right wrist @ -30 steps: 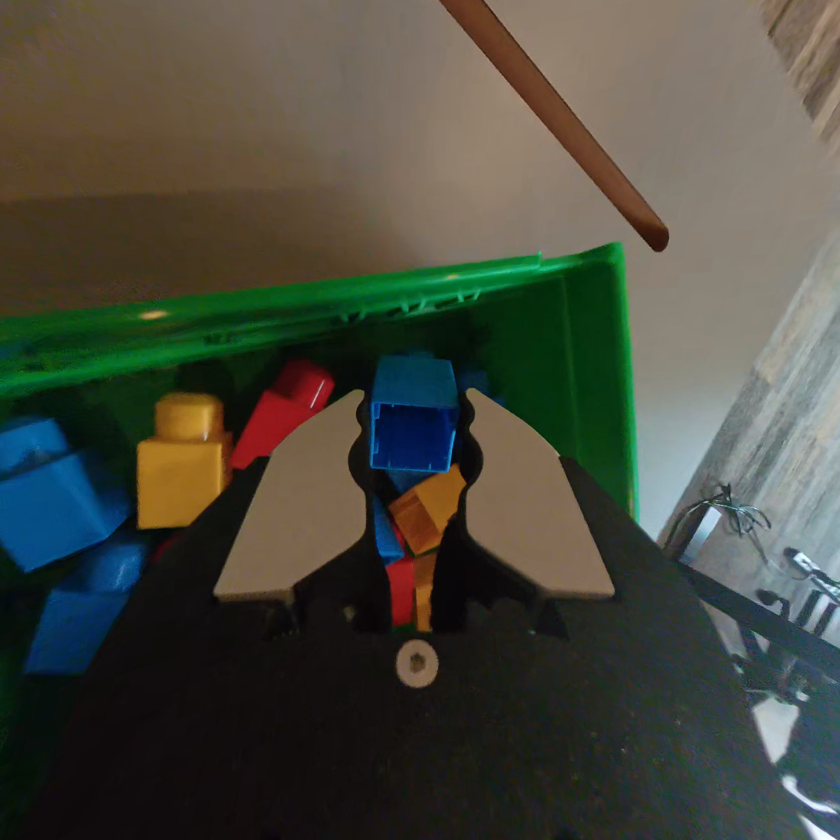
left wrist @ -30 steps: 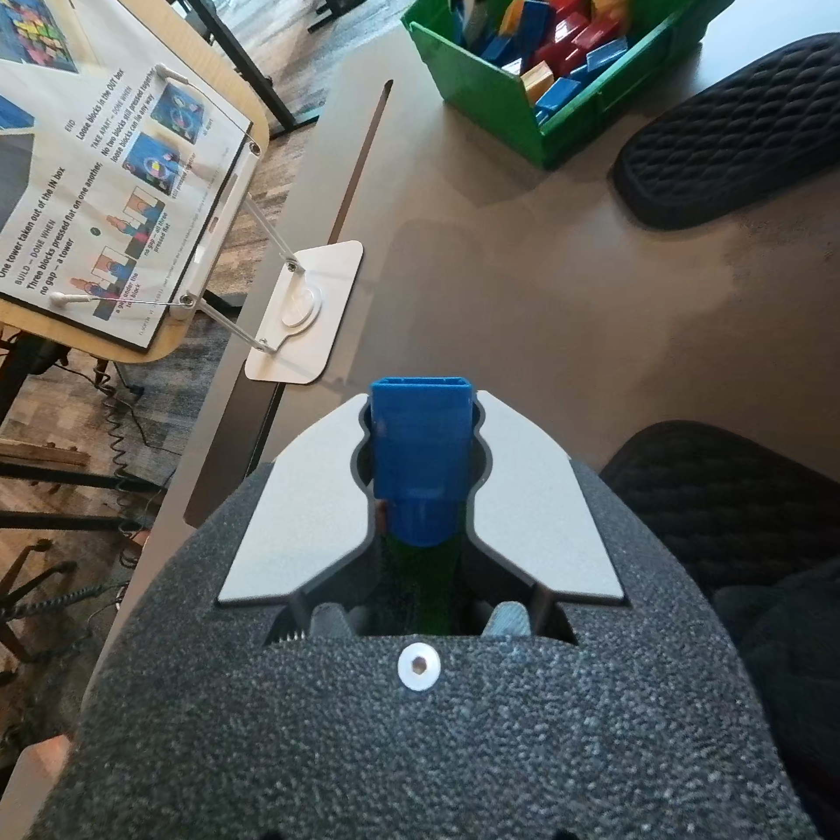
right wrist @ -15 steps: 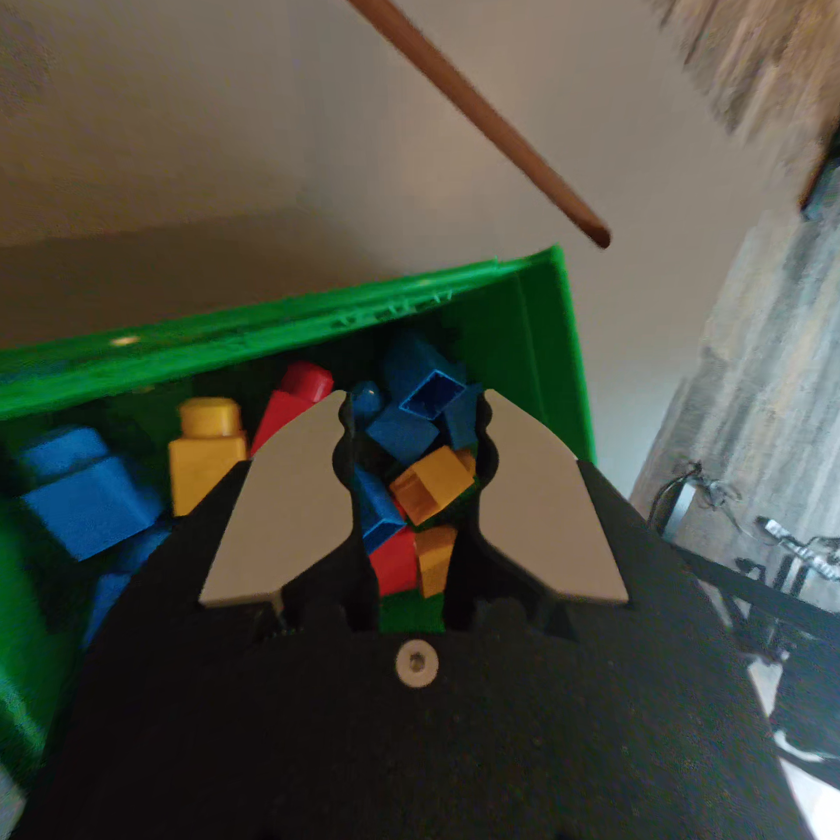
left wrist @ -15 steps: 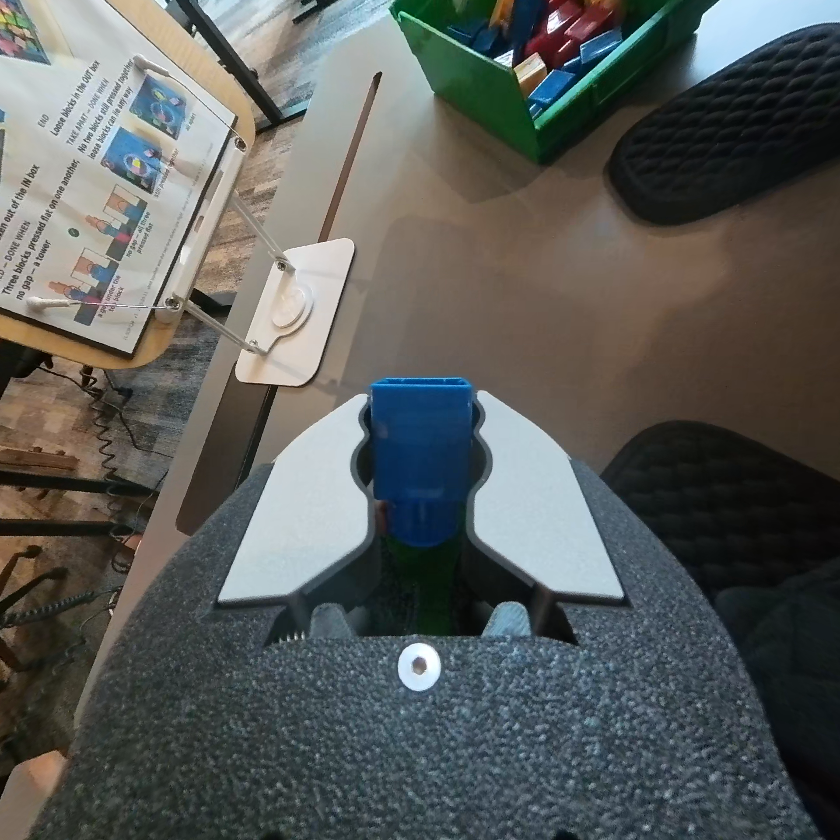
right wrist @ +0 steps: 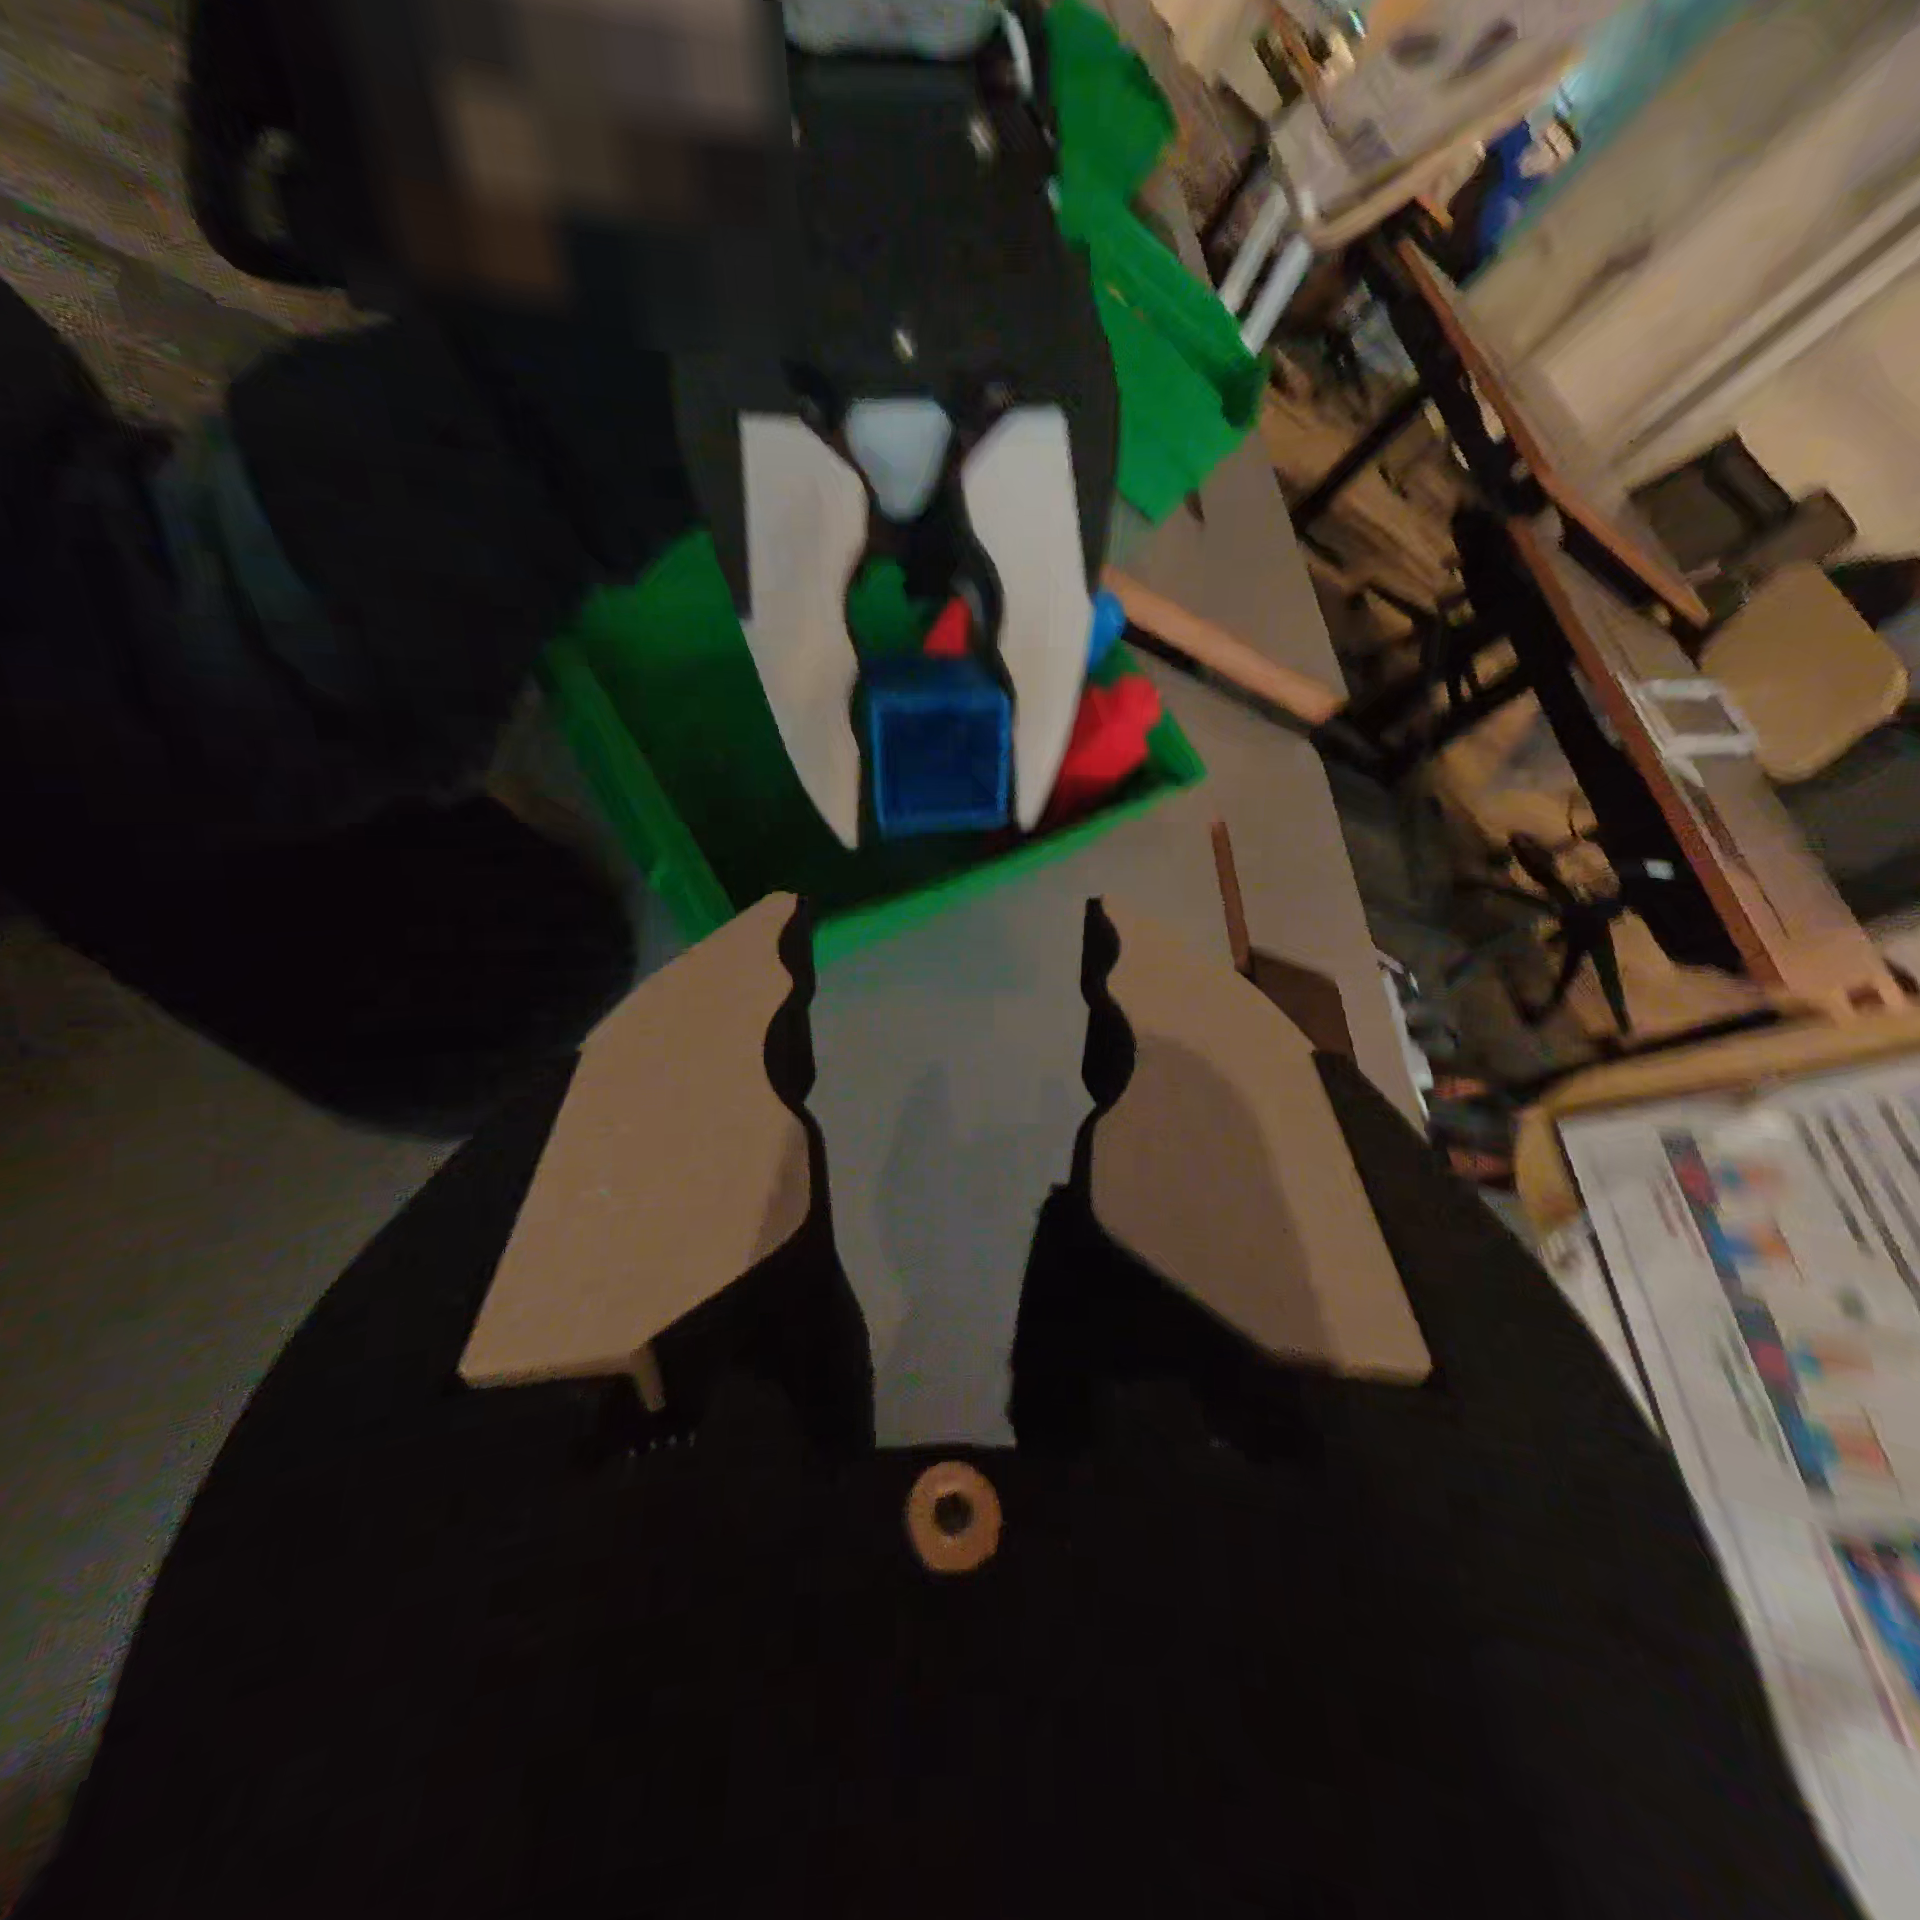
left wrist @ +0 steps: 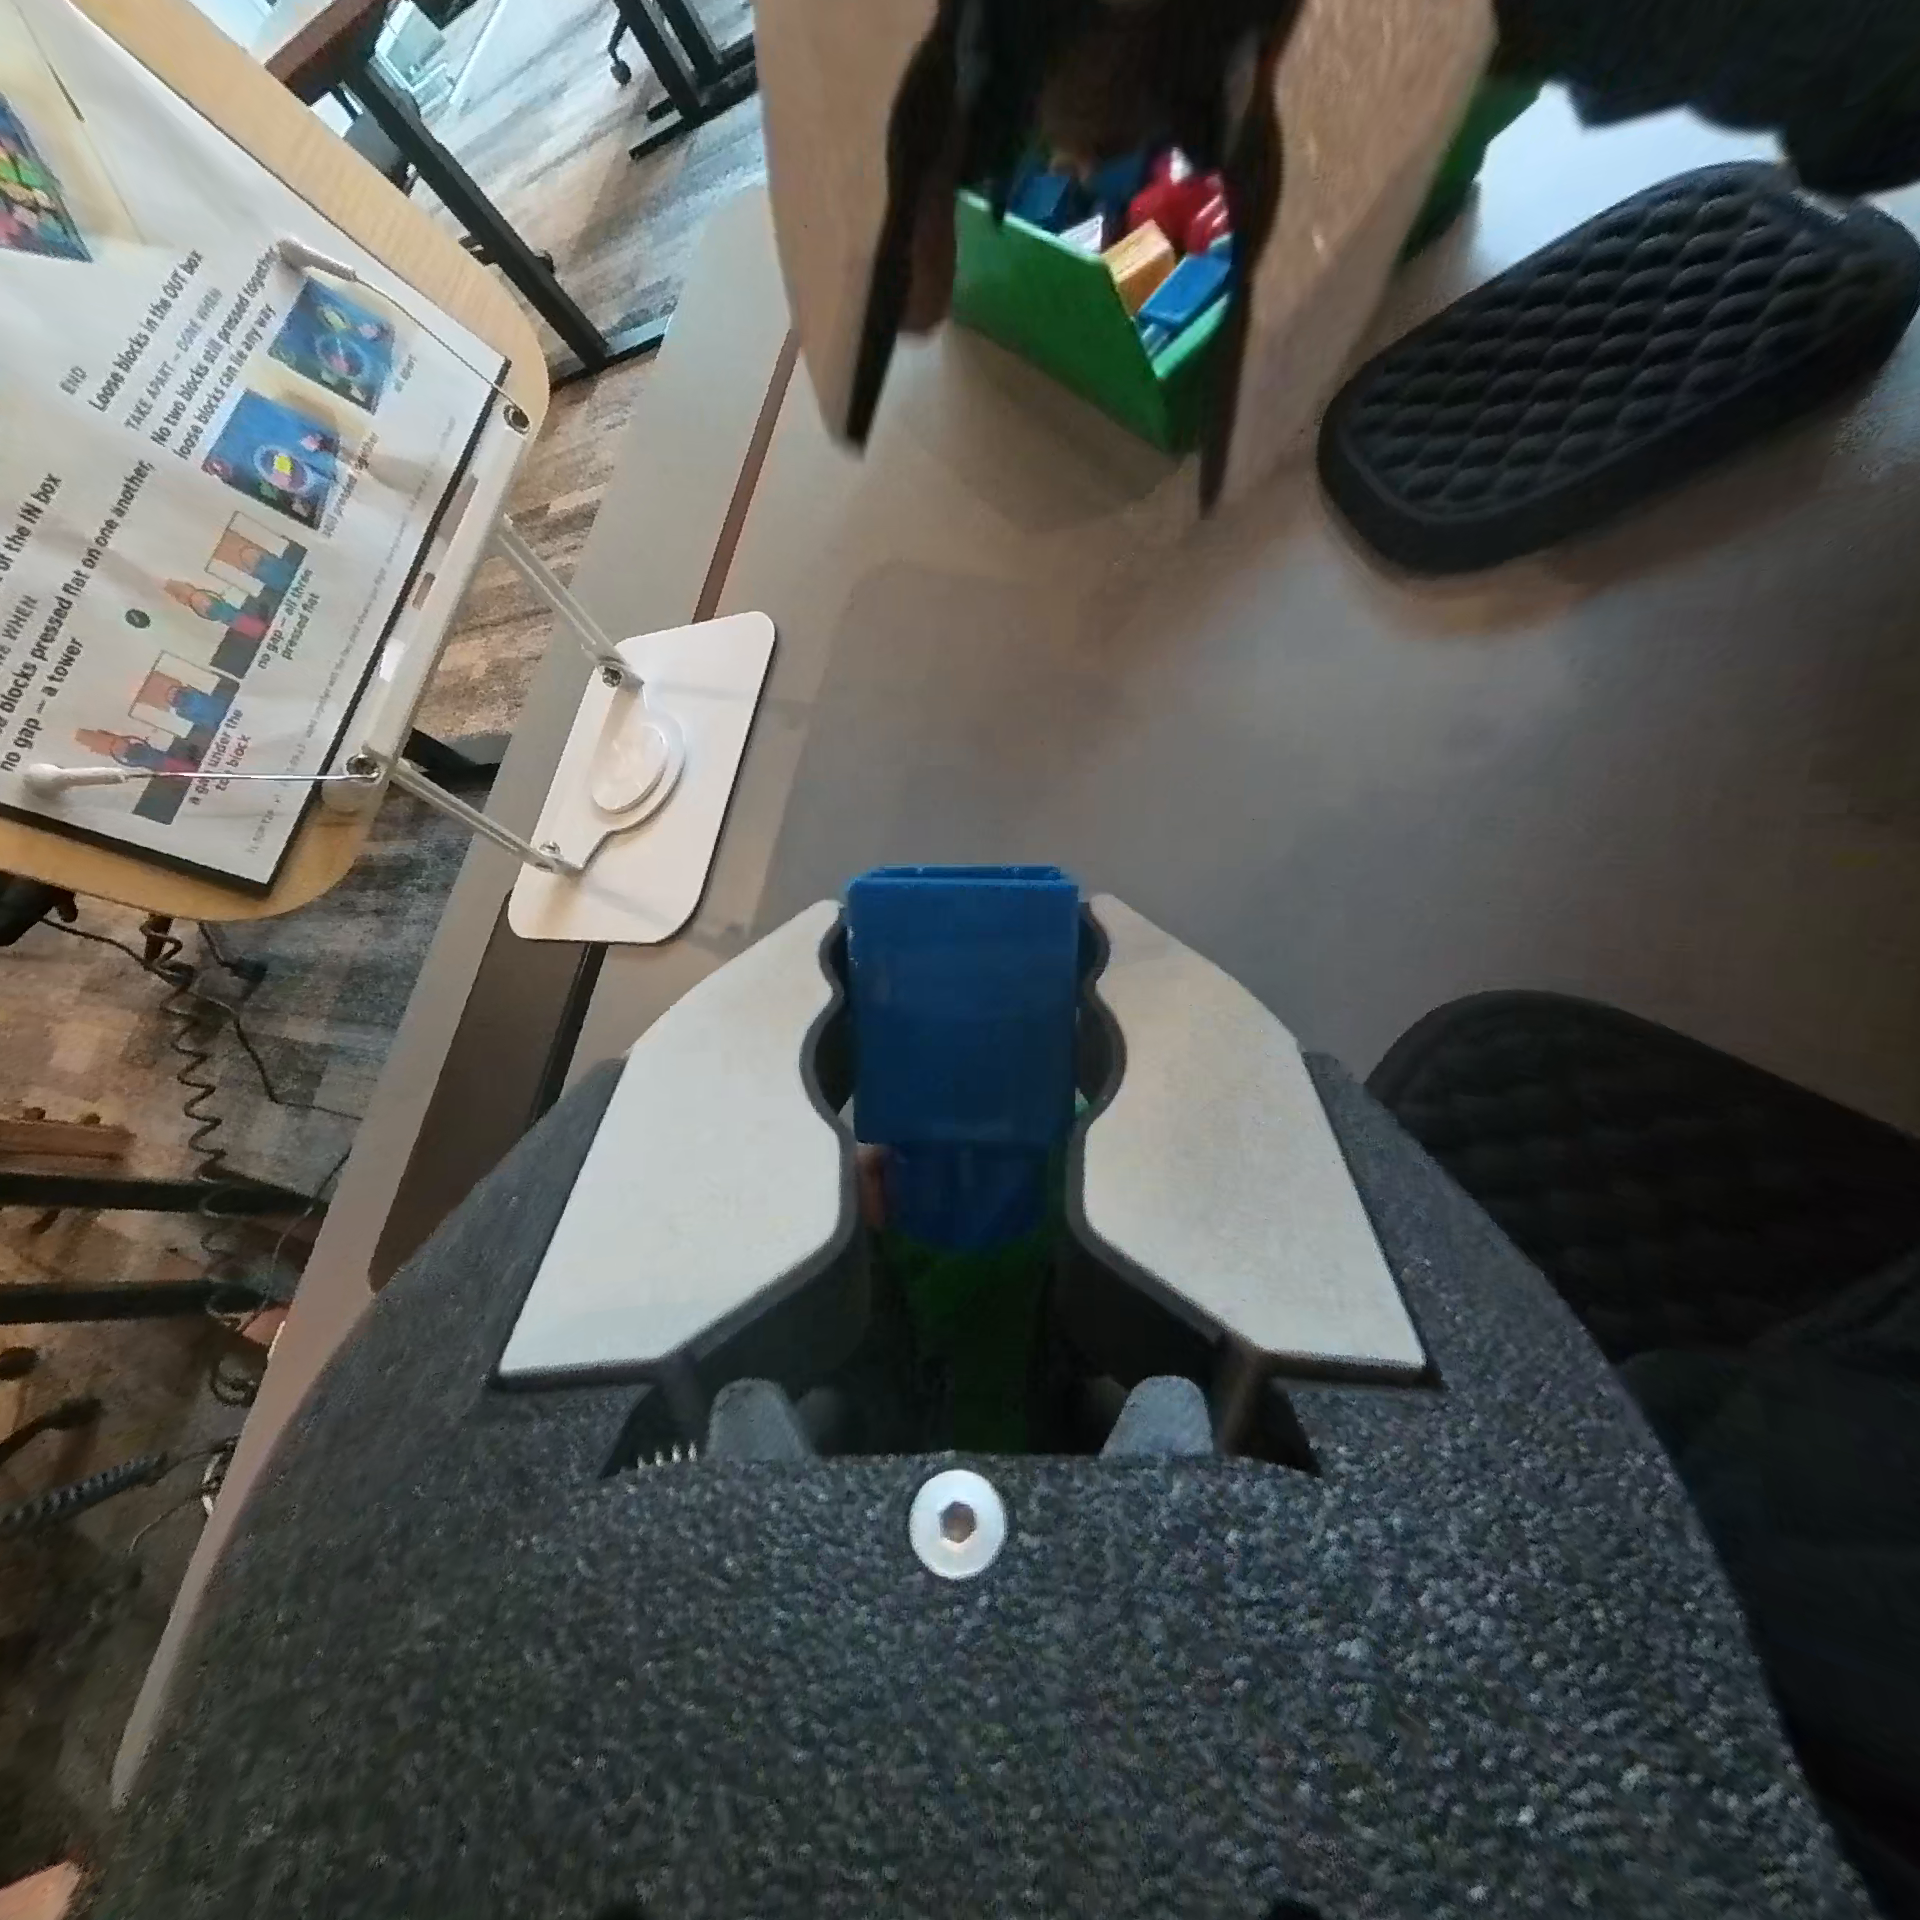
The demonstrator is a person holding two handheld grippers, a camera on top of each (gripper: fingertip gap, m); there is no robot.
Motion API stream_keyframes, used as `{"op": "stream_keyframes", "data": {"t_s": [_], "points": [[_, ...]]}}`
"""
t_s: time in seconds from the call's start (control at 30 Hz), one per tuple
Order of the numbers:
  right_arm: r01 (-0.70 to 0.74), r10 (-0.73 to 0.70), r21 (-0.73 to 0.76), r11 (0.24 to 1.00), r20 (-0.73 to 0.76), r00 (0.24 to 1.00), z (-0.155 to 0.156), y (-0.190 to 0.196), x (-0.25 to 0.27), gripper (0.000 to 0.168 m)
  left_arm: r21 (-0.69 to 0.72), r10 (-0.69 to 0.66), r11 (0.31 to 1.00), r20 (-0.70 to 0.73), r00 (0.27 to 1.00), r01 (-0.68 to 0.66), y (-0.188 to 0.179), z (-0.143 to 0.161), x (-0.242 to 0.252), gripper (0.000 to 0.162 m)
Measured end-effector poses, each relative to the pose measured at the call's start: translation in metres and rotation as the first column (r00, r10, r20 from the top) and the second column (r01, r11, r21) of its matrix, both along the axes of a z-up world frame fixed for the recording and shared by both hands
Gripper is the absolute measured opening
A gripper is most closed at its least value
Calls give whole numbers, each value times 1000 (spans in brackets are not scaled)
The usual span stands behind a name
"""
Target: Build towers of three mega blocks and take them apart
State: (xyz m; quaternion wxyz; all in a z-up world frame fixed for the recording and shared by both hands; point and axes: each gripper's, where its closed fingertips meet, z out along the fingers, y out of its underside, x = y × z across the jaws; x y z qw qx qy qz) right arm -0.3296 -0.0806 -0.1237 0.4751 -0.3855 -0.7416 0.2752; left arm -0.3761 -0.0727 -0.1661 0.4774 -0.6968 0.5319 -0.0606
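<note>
The left tongs (left wrist: 961, 935) are clamped on a blue block (left wrist: 961, 1013), which sits squarely between their fingers with its open end pointing forward, above the grey table (left wrist: 1299, 748). The right tongs (right wrist: 945, 935) stand apart and empty, facing the left tongs, with a green bin (right wrist: 997, 883) of loose blocks behind them.

Right wrist view motion-blurred; green bin (right wrist: 665, 727) contents perhaps blocks, mostly hidden

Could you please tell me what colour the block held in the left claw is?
Blue block, clearest in the left wrist view.
</note>
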Motion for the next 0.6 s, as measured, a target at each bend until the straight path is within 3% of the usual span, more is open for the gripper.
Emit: {"op": "stream_keyframes", "data": {"t_s": [0.2, 0.37, 0.43, 0.6], "points": [[-85, 85, -23, 996, 5, 996, -8, -17, -45, 46, 17, -39, 999, 22, 999, 38, -5, 5, 5, 39], [-106, 106, -39, 994, 6, 994, -11, -20, -53, 42, 32, -65, 997, 31, 997, 64, -8, 8, 7, 39], [-112, 112, -31, 993, -2, 994, -10, -21, -54, 32, 32, -69, 997, 33, 997, 68, -9, 8, 8, 39], [-122, 122, -25, 992, -12, 992, -7, -23, -51, 31, 35, -80, 996, 48, 996, 78, -11, 10, 10, 39]]}}
